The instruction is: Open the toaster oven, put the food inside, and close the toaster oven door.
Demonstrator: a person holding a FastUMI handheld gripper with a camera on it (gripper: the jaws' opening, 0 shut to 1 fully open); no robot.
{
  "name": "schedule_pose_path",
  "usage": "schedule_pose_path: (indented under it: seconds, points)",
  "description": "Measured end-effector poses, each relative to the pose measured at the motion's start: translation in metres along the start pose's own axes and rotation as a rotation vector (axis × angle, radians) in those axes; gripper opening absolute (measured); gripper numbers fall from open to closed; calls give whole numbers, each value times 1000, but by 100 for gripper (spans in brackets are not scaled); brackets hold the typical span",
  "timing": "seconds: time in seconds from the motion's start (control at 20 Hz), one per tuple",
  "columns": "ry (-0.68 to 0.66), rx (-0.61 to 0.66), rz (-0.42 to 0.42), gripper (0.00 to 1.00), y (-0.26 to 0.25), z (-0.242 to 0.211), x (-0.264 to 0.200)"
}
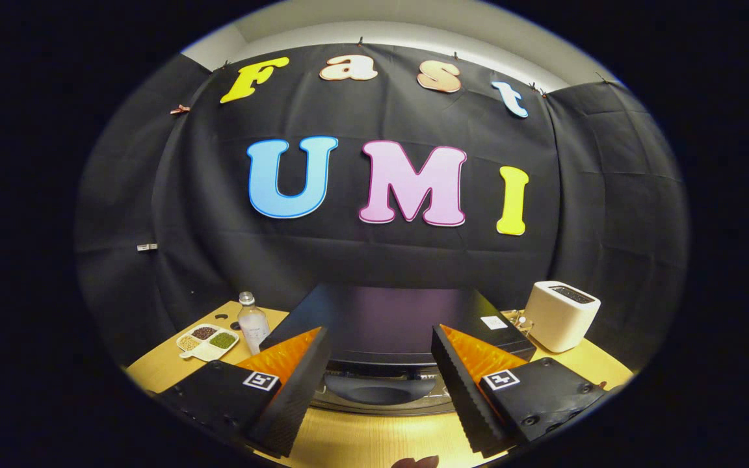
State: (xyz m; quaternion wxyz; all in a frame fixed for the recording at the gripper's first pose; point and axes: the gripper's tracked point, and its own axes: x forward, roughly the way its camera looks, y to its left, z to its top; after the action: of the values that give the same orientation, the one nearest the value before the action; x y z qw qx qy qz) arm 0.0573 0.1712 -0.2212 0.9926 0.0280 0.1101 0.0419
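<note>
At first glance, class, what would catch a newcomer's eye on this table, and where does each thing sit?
The black toaster oven dominates, straight ahead of the open tool, whose fingers frame its door and hold nothing. Off to the right stands a white toaster; to the left a clear bottle stands beside a divided dish of beans and grains, all on the wooden table.

one toaster oven [387,325], one white toaster [562,315], one bottle [252,322], one divided tray [208,342]
</note>
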Motion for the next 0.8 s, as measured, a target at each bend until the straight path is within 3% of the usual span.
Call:
schedule_pose_path:
  seconds: [0.45, 0.6, 0.8]
  points:
    - [168, 2, -67, 98, -10, -56, 22]
    - [186, 57, -79, 98, -10, -58, 26]
    - [182, 32, -87, 98, -10, -61, 14]
